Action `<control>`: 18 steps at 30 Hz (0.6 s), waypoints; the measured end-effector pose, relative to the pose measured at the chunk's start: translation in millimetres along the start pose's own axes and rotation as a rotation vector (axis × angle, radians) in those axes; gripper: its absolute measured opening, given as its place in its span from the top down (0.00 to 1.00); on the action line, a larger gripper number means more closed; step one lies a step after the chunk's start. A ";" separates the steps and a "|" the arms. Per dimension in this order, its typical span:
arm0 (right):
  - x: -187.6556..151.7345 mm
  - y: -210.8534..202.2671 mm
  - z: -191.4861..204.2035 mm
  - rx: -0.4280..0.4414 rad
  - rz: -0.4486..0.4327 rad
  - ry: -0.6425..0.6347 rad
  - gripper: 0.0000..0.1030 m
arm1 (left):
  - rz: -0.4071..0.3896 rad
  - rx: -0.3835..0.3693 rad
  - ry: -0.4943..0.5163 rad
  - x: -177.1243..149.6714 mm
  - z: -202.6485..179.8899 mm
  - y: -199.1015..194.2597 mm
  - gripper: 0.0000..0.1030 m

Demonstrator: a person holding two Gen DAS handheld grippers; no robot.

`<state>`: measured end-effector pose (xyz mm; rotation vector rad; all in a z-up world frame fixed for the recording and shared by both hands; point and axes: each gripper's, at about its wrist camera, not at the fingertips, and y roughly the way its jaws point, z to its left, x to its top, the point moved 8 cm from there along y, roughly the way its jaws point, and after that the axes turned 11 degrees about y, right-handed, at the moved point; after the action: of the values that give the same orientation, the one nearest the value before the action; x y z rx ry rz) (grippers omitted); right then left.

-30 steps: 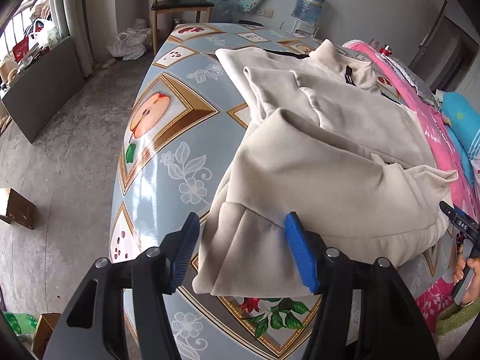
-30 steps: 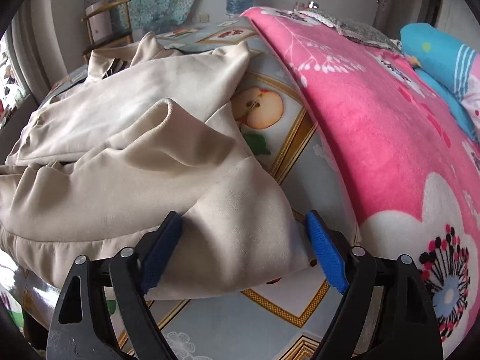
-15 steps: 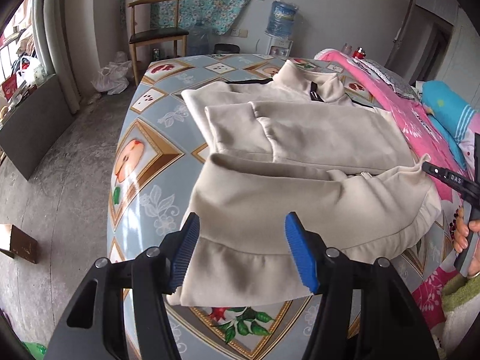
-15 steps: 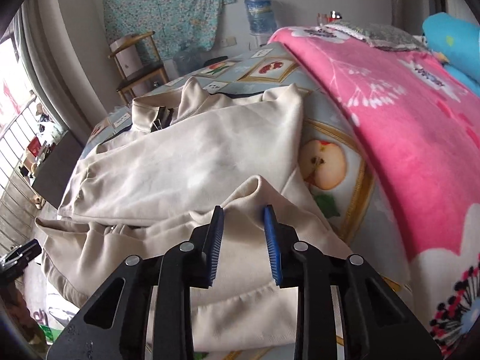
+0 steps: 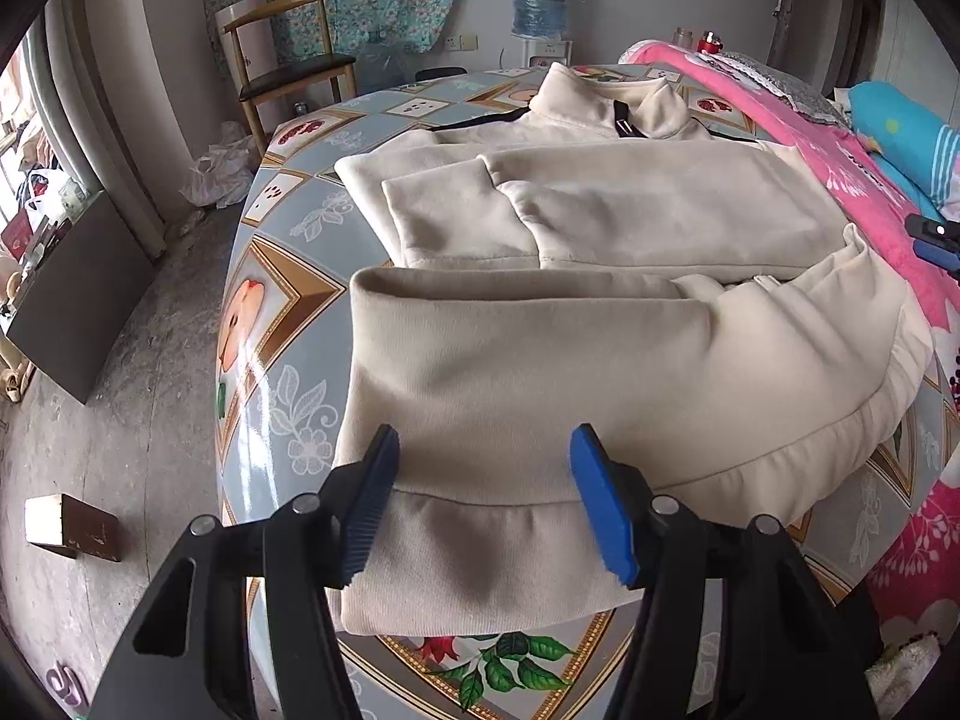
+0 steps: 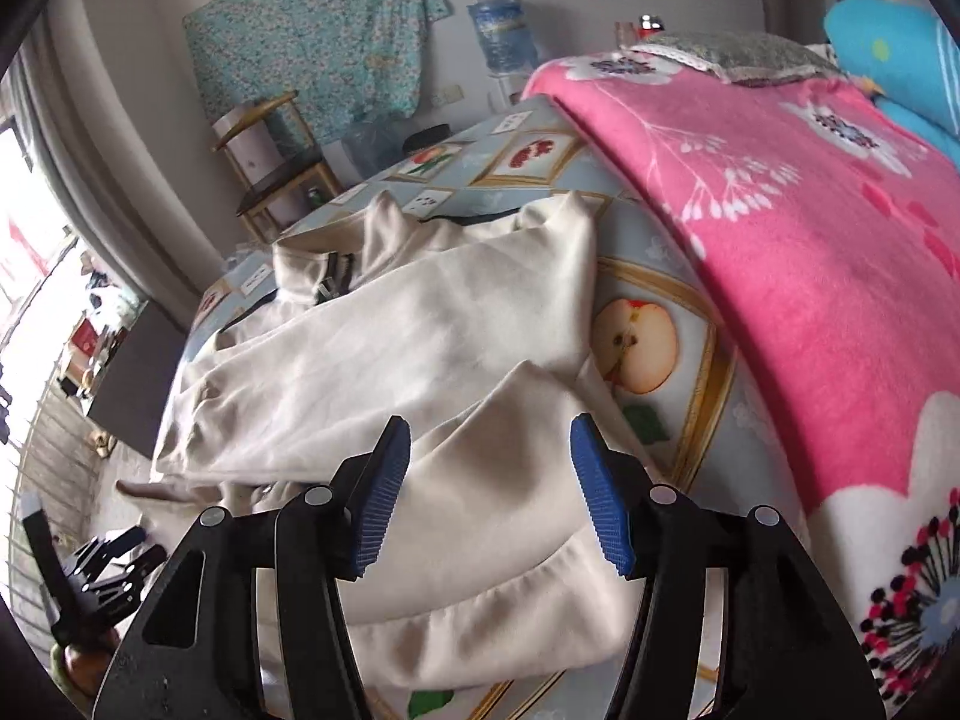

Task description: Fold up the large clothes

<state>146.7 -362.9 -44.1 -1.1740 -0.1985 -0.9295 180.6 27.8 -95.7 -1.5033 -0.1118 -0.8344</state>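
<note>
The cream jacket (image 5: 600,324) lies long from 9 to 3 o'clock — its hem just under the left claw (image 5: 483,498), pads apart. The right claw (image 6: 489,489) has just been opening — apart too, holding nothing.

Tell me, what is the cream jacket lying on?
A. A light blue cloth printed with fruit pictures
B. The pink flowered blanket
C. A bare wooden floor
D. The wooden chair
A: the cream jacket is spread on the light blue cloth with framed fruit pictures; the pink blanket lies beside it, and the wooden chair stands back by the wall.
</note>
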 end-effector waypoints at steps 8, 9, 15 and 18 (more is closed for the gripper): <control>-61.5 13.0 95.4 0.214 0.211 -0.190 0.39 | 0.010 -0.009 -0.034 -5.2 1.1 2.7 0.44; -68.2 20.6 103.6 0.212 0.232 -0.208 0.39 | 0.009 -0.012 -0.039 -5.8 1.4 2.6 0.44; -100.3 66.0 131.6 0.128 0.311 -0.304 0.47 | -0.002 -0.023 -0.042 -10.2 1.5 2.8 0.44; -108.8 81.7 129.3 0.072 0.330 -0.335 0.56 | -0.007 -0.029 -0.035 -11.4 1.6 2.3 0.44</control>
<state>177.5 -190.2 -110.7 -1.2453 -0.2942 -0.4309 174.2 33.6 -103.6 -1.5454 -0.1313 -0.8185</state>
